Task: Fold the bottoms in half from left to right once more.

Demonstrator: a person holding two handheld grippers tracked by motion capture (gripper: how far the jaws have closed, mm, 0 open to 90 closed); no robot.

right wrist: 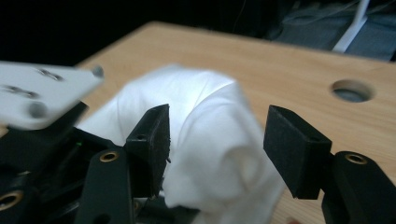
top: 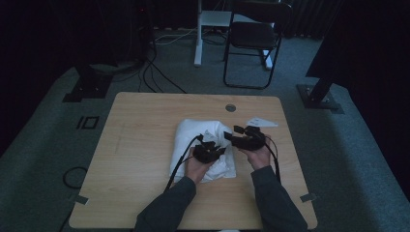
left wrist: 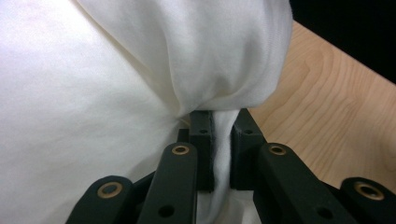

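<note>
Left gripper view is showing the left tongs (left wrist: 222, 149) clamped on a thin fold of the crumpled white cotton cloth (left wrist: 116, 70), the fabric pinched between the two black pads and bunching up just above them. Beside it, the light wooden table (left wrist: 327, 107) is running off to the right. Right gripper view is showing the right tongs (right wrist: 217, 144) standing apart, their jaws on either side of a rounded hump of the same cloth (right wrist: 210, 135); the picture is blurred here, so the pads are probably not pressing on it. High view is showing both hands near the front middle of the table (top: 140, 140), the left tongs (top: 212, 150) lying on the cloth's (top: 193, 133) near edge and the right tongs (top: 237, 135) at its right side. Farther off, a round cable hole (top: 230, 108) is sitting near the table's far edge, and a black folding chair (top: 254, 38) is standing on the grey carpet beyond.
</note>
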